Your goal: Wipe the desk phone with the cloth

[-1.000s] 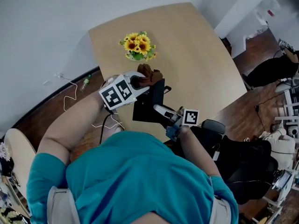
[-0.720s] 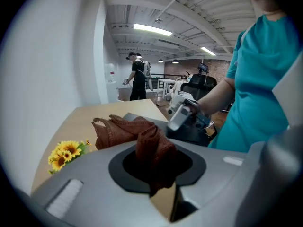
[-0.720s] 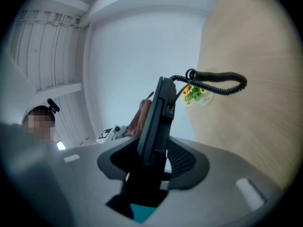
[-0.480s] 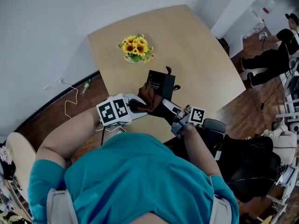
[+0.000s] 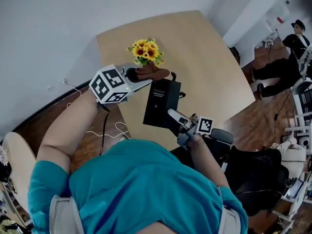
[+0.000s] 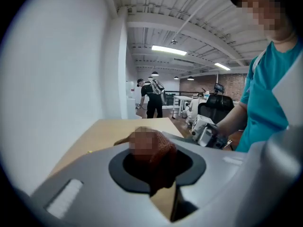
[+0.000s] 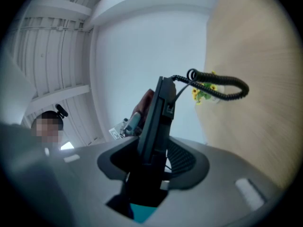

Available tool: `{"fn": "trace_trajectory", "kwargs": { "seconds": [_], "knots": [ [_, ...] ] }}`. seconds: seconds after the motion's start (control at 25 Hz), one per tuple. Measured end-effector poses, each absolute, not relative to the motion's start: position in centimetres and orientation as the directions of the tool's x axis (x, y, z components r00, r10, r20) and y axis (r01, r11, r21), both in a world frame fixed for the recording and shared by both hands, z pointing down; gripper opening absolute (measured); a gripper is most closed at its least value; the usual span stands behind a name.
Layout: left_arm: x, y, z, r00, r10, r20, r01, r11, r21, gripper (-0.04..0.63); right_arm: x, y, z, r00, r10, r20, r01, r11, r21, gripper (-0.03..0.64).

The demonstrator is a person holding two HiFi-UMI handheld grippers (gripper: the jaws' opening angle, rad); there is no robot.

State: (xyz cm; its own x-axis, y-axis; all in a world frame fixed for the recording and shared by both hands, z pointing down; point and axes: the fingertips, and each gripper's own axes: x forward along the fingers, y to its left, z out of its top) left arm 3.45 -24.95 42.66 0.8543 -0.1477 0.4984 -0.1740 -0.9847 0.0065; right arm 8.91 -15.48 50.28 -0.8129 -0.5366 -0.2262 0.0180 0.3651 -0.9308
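The black desk phone (image 5: 161,103) is lifted off the beige table (image 5: 209,57) and tilted, its near lower edge held in my right gripper (image 5: 172,116), which is shut on it. In the right gripper view the phone (image 7: 157,118) runs edge-on between the jaws, its coiled cord (image 7: 218,87) looping off to the right. My left gripper (image 5: 140,75) is shut on a brown cloth (image 5: 152,73), which lies against the phone's far top edge. The same cloth (image 6: 152,149) bulges between the jaws in the left gripper view, partly under a blurred patch.
A small pot of sunflowers (image 5: 146,51) stands on the table just beyond the cloth. A white cable (image 5: 105,129) lies on the wooden floor at the left. A black office chair (image 5: 243,169) is at the right, with another person (image 5: 287,43) farther off.
The left gripper has carried the cloth from the phone's near left side up to its far top edge. The phone, still in the right gripper, has dropped slightly nearer to me.
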Motion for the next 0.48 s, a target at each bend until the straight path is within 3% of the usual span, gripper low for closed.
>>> {"fn": "trace_trajectory", "kwargs": {
  "seconds": [0.12, 0.48],
  "knots": [
    [4.0, -24.0, 43.9, 0.845, -0.132, 0.518, -0.147, -0.989, -0.011, 0.091, 8.2, -15.4, 48.9, -0.812, -0.522, -0.261, 0.046, 0.388, -0.921, 0.186],
    [1.9, -12.6, 48.1, 0.856, 0.107, 0.505, -0.008, -0.975, 0.220, 0.091, 11.9, -16.9, 49.9, -0.748, -0.624, -0.224, -0.028, 0.368, -0.930, 0.186]
  ]
}}
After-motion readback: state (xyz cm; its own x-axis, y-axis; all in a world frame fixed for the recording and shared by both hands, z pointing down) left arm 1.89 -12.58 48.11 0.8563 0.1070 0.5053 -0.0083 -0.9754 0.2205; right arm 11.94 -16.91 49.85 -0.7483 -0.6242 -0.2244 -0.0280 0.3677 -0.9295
